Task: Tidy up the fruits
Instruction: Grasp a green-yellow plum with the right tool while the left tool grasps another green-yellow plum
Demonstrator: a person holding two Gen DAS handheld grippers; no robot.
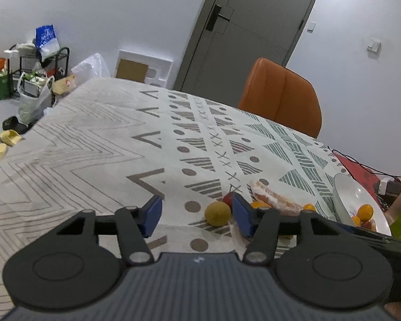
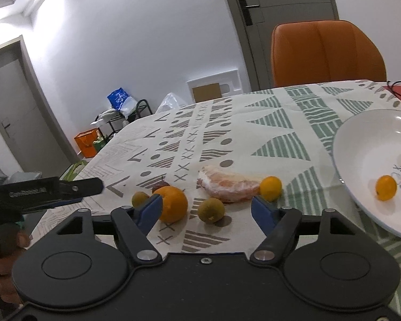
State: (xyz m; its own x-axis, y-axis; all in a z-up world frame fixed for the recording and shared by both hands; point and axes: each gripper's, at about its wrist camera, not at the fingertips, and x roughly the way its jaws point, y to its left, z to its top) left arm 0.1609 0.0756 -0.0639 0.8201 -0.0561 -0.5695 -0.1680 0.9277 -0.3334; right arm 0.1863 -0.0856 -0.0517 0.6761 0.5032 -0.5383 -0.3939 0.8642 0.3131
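Note:
Fruits lie on the patterned tablecloth. In the right wrist view an orange (image 2: 173,203), a green-brown fruit (image 2: 211,209), a peeled pomelo piece (image 2: 227,187) and a small orange (image 2: 270,188) sit just ahead of my open, empty right gripper (image 2: 205,210). A second green fruit (image 2: 139,198) and a red fruit (image 2: 160,186) lie left. The white bowl (image 2: 366,144) at right holds a small orange (image 2: 386,187). My left gripper (image 1: 196,215) is open and empty; a yellow-green fruit (image 1: 217,213) lies between its fingers, the red fruit (image 1: 228,199) behind. The bowl (image 1: 347,190) is at right.
An orange chair (image 2: 326,53) stands behind the table's far edge. A red sheet with black cables (image 1: 358,169) lies beyond the bowl. The left gripper's body (image 2: 45,190) shows at the left of the right wrist view. Bags and a rack (image 1: 37,77) stand on the floor.

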